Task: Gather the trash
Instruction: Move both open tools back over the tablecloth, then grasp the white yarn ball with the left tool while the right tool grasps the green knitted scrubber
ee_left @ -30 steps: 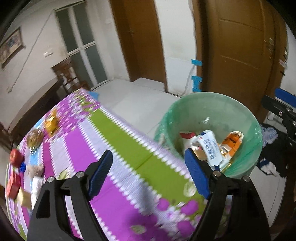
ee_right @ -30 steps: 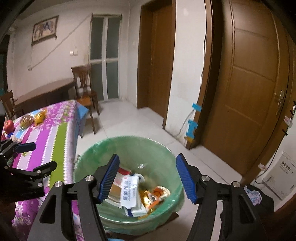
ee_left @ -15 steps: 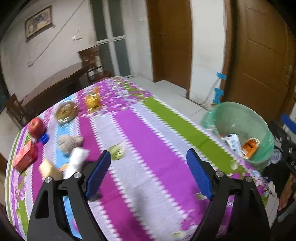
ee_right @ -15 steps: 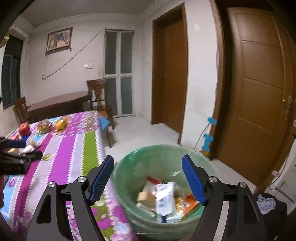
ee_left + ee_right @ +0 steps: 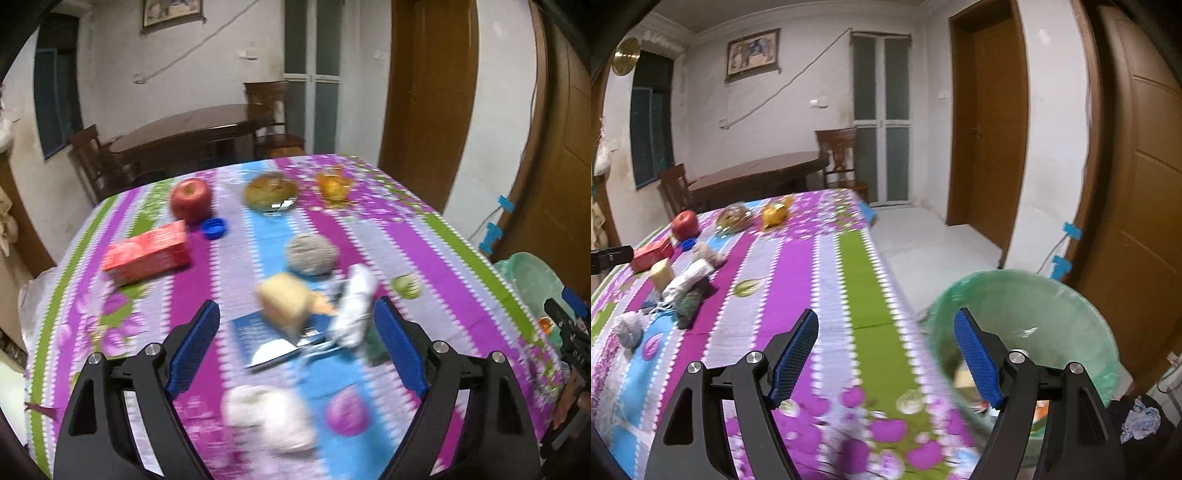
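Trash lies heaped mid-bench in our left wrist view: a crumpled white wrapper (image 5: 354,306) leaning on a pale yellow block (image 5: 286,301), over a flat blue packet (image 5: 273,341). Our left gripper (image 5: 295,347) hangs above them, released and empty (nothing between the blue pads). The wrapper's long axis runs from near us toward the far right; blur hides which end leads. We judge that closing here could catch block and wrapper together, or nudge the packet along the bench (image 5: 436,251). An apple (image 5: 191,199) and red box (image 5: 147,253) sit farther back.

In our right wrist view, the right gripper (image 5: 884,356) is likewise released and empty, straddling the bench edge and the green-lined bin (image 5: 1082,317). We think a low sweep could clip the bin's rim and tip it. The heap (image 5: 689,282) lies well to the left.
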Motion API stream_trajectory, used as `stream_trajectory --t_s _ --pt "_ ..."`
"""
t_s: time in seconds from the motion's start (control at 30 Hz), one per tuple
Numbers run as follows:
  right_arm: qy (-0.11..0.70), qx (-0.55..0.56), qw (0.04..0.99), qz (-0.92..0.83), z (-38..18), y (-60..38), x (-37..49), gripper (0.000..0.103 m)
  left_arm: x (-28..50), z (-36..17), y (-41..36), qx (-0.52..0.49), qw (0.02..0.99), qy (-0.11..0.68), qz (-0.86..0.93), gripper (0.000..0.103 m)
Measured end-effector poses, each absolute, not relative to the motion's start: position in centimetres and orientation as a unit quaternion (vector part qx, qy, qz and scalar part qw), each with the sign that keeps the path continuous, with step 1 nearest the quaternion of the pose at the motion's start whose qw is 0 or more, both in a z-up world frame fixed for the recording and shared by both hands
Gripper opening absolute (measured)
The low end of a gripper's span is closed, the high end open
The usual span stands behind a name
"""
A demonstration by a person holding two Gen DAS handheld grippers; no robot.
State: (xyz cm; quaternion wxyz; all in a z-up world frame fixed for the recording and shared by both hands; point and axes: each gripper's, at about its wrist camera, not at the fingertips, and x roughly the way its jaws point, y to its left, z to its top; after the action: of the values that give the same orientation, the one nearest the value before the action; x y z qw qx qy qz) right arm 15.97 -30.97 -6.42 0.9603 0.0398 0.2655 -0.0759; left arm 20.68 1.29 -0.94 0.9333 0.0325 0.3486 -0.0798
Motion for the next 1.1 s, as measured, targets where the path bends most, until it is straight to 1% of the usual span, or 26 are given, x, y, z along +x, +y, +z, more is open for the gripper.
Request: stream_trajectory --t_s 0.2,0.33,0.43,0.53,0.6,0.63,0.73,0.8,0.93,0.97,1.0,1.03,1.1 --pt "0.289 0.029 0.956 -0.025 -6.8 -27.7 18.3 0.077 19.6 -2.2 5.8 0.054 0.933 0.35 -0.063 0.084" --pt "0.324 0.021 0.945 0.031 -7.2 -25.1 20.2 0.077 18.4 -3.8 8.6 0.014 0.927 0.366 -0.08 0.084" --pt "0.352 0.036 0.932 0.077 -7.2 -23.3 21.6 0.076 17.1 -4.8 9.7 -0.014 0.922 0.374 -0.103 0.084" --pt "0.384 0.036 0.914 0.129 -7.0 -20.5 23.5 0.073 16.1 -5.3 9.7 -0.021 0.919 0.375 -0.12 0.084" --pt "0.401 0.026 0.901 0.164 -6.9 -18.1 24.9 0.069 15.8 -5.5 9.5 -0.021 0.918 0.376 -0.125 0.084" --pt "0.404 0.022 0.898 0.173 -6.8 -17.4 25.3 0.064 15.7 -5.6 9.5 -0.02 0.917 0.377 -0.127 0.084" --pt "0.424 0.003 0.882 0.205 -7.2 -14.2 27.1 0.057 15.9 -5.9 9.6 -0.027 0.916 0.378 -0.132 0.084" --pt "0.434 -0.007 0.877 0.205 -7.6 -12.9 28.0 0.055 15.8 -6.1 9.7 -0.031 0.914 0.381 -0.136 0.084" --pt "0.471 -0.007 0.859 0.199 -9.3 -11.6 30.3 0.045 15.6 -6.4 9.3 -0.026 0.909 0.389 -0.149 0.084" --pt "0.47 -0.007 0.861 0.196 -9.5 -11.6 30.5 0.04 15.6 -6.5 9.2 -0.025 0.908 0.39 -0.152 0.084" --pt "0.47 -0.015 0.862 0.191 -9.5 -11.4 30.6 0.037 15.6 -6.4 8.9 -0.025 0.906 0.391 -0.159 0.084" --pt "0.47 -0.015 0.861 0.194 -9.6 -11.4 30.7 0.026 15.7 -6.4 8.5 -0.023 0.904 0.392 -0.166 0.084" --pt "0.47 -0.011 0.861 0.195 -9.6 -11.4 30.5 0.024 15.9 -6.3 7.7 -0.013 0.903 0.391 -0.175 0.084"
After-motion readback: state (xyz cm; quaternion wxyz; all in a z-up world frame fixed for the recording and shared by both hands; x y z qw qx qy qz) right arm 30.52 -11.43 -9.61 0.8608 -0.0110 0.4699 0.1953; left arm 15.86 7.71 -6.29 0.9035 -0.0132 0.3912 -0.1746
